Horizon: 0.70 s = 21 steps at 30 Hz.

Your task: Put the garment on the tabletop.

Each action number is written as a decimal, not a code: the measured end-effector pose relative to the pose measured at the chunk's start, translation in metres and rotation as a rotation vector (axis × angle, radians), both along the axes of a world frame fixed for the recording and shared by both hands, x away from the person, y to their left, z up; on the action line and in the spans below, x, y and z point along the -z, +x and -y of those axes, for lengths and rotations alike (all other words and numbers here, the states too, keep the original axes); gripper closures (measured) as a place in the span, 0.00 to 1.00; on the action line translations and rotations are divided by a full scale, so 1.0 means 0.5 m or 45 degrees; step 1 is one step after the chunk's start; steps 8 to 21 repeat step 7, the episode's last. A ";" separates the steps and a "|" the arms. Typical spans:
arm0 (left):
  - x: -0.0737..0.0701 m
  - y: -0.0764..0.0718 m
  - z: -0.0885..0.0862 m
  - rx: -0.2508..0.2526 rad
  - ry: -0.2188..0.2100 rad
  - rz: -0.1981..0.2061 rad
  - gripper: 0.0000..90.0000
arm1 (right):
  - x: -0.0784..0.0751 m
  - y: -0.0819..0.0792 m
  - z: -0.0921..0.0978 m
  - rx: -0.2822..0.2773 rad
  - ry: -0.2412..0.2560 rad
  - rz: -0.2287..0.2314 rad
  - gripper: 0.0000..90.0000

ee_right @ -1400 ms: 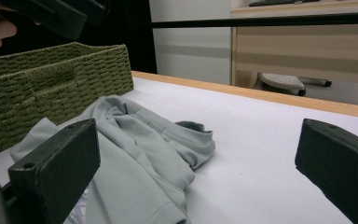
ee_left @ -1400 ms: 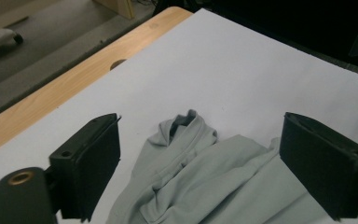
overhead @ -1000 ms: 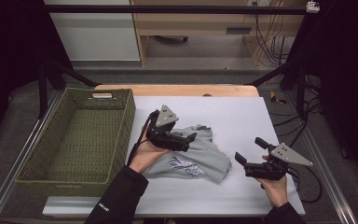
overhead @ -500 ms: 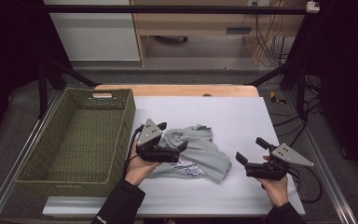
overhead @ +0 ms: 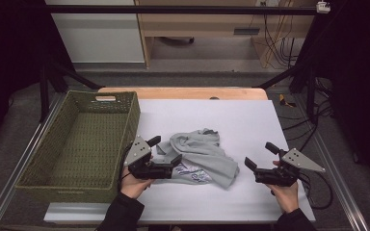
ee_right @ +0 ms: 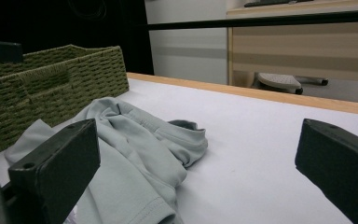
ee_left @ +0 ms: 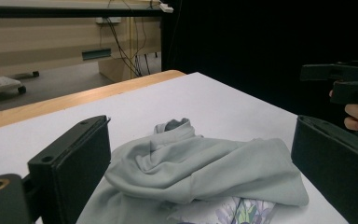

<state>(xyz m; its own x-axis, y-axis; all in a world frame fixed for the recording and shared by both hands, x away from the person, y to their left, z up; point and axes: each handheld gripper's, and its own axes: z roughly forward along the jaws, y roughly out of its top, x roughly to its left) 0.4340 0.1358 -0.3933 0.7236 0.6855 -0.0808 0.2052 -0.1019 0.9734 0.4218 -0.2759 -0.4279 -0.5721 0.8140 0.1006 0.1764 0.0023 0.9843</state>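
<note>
L gripper (overhead: pixel 165 150) near table's front-left, jaws spread wide, held in L hand (overhead: pixel 134 182). R gripper (overhead: pixel 258 156) near front-right edge, jaws wide apart, R hand (overhead: pixel 283 194) gripping.

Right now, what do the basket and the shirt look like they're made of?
The basket looks like woven fibre, perhaps wicker or paper rope: olive green, matte, with visible braided rows. The shirt looks like soft knit cotton jersey, pale grey, crumpled in loose folds with a stitched hem.
</note>
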 end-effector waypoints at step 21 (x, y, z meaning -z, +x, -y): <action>0.013 0.002 -0.006 -0.017 0.037 0.036 0.04 | 0.001 0.000 0.000 -0.007 -0.001 -0.008 0.01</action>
